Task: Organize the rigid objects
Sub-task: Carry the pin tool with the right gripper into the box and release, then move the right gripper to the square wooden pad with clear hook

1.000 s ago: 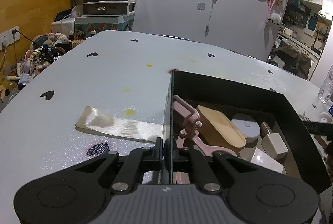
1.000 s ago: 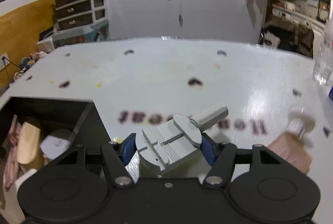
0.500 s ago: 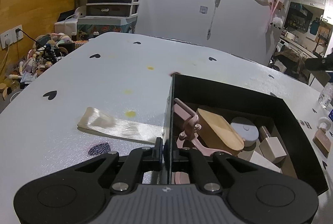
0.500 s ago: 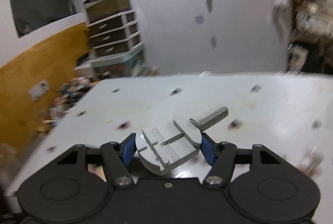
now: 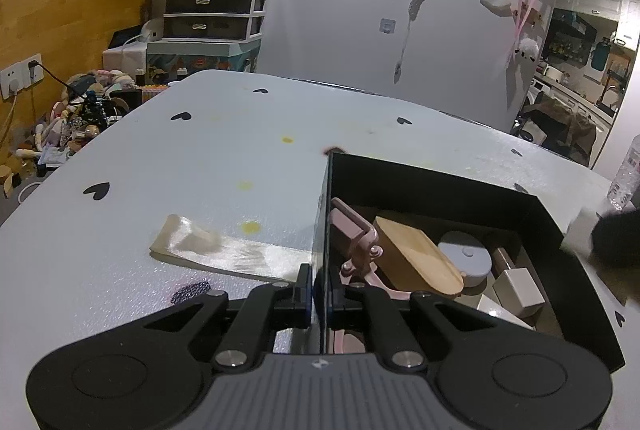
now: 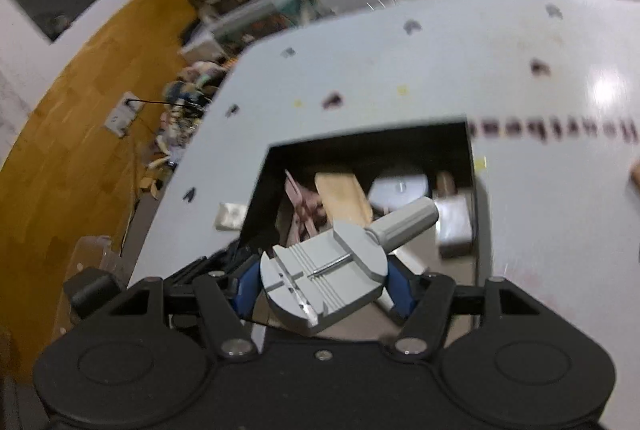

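Box [image 5: 440, 178] on counter [image 5: 224, 150], right of flat ribbon strip [image 5: 224, 254]. Strip's right end touches box's left wall. Inside box, left to right: clip [image 5: 360, 242], wooden scoop [image 5: 416, 254], round puck [image 5: 464, 258], small block [image 5: 518, 286]. In right wrist view, watch-link tool [image 6: 324, 278] above box's near edge, handle pointing over contents. Bottle [image 5: 626, 174] at counter's far right edge.

White table [image 5: 208, 166] dotted with black hearts and yellow spots. Black box [image 5: 436, 182]. Inside: pink clamp [image 5: 356, 230], tan wood piece [image 5: 416, 258], pale grey disc [image 5: 468, 256]. Grey tool [image 6: 328, 278] between blue pads [image 6: 248, 284]. Cream ribbon [image 5: 224, 250].
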Demonstrator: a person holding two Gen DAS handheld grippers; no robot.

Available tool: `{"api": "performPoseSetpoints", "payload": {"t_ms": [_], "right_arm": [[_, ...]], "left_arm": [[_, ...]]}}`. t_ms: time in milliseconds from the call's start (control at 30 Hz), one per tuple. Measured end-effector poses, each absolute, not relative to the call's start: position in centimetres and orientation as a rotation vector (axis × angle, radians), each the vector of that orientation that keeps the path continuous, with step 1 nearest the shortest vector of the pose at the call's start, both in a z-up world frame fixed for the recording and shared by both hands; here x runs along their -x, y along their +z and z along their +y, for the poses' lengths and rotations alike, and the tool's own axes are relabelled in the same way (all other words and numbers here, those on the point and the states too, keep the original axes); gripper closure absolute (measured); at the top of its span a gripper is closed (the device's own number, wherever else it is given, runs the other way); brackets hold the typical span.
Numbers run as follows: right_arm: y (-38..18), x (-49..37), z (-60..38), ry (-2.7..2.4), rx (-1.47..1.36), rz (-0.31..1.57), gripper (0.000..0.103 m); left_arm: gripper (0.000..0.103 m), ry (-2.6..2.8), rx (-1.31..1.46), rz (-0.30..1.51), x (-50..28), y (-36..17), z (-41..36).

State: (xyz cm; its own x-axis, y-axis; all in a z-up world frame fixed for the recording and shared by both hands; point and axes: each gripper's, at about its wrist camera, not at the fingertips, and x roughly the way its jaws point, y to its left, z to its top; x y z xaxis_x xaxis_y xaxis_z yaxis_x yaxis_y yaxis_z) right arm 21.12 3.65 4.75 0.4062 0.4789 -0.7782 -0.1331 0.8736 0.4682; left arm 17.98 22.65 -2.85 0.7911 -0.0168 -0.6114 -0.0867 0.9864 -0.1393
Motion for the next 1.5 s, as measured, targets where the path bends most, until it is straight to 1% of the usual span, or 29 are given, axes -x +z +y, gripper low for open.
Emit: {"api": "performPoseSetpoints", "payload": {"t_ms": [167, 333, 367, 433, 667, 1033, 1500], "right_arm": [[2.9, -21.7, 4.4, 0.271, -0.469, 1.168, 0.038], [1.6, -22.3, 5.1, 0.194, -0.516, 1.225, 0.037], [1.3, -22.5, 5.2, 0.19, -0.528, 1.252, 0.035], [0.9, -22.6, 5.2, 0.207, -0.55, 1.292, 0.026], [2.1, -22.1, 4.7, 0.278, -0.514, 1.283, 0.023], [3.4, -21.8, 3.2, 0.327, -0.5, 1.246, 0.023], [5.0, -22.2, -0.2, 0.372, -0.451, 1.093, 0.019]], "left_arm": [[0.095, 0.019, 0.165, 0.658, -18.0, -2.9, 22.9], [0.094, 0.001, 0.174, 0.662, -18.1, -2.9, 23.2], [0.093, -0.003, 0.177, 0.662, -18.1, -2.9, 23.3], [0.093, -0.007, 0.177, 0.663, -18.1, -2.9, 23.4], [0.093, -0.011, 0.181, 0.663, -18.1, -3.0, 23.5], [0.093, -0.01, 0.183, 0.665, -18.1, -3.0, 23.4], [0.093, 0.01, 0.194, 0.67, -18.2, -2.9, 23.3]]}}
